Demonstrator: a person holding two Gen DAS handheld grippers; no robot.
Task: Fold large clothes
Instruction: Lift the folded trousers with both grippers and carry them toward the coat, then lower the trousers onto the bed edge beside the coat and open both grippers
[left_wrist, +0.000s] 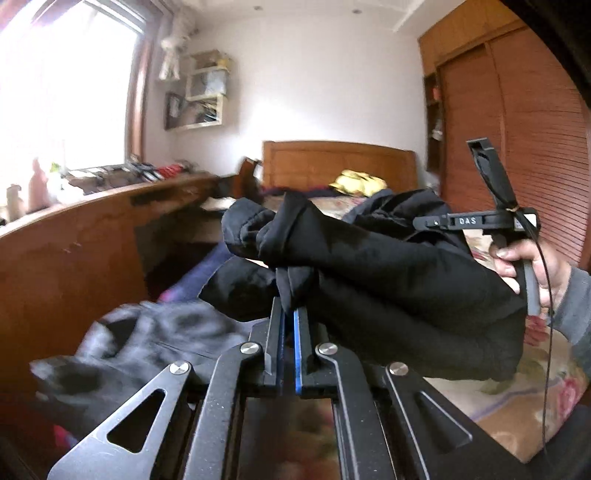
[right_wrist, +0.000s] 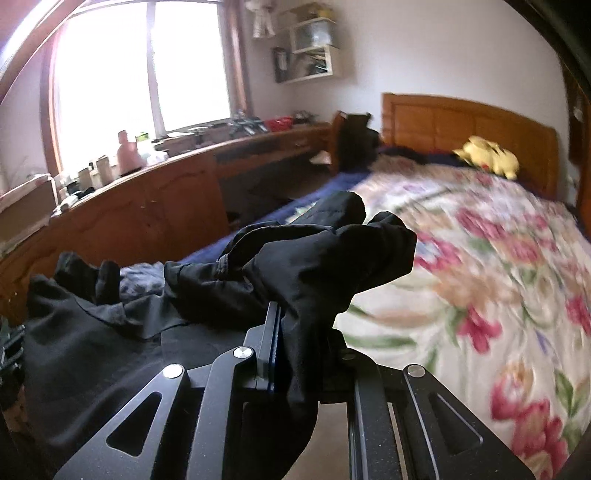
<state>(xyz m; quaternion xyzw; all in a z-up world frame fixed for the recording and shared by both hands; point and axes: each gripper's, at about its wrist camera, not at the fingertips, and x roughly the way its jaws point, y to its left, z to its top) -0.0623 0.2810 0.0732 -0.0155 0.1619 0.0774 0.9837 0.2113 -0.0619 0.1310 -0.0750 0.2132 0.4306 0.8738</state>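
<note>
A large black garment (left_wrist: 388, 269) hangs lifted above the bed between both grippers. My left gripper (left_wrist: 290, 314) is shut on a bunched fold of it. In the left wrist view the right gripper (left_wrist: 424, 223) shows at the right, held by a hand, its fingers reaching into the cloth. In the right wrist view my right gripper (right_wrist: 291, 321) is shut on the black garment (right_wrist: 317, 258), which drapes over its right finger and hides it. The rest of the garment trails down to the left.
The bed has a floral quilt (right_wrist: 480, 266), a yellow plush toy (right_wrist: 487, 157) and a wooden headboard (right_wrist: 461, 118). A long wooden desk (right_wrist: 147, 206) with clutter runs under the window at left. More dark clothes (right_wrist: 92, 317) lie at the bed's near left. A wooden wardrobe (left_wrist: 517, 129) stands right.
</note>
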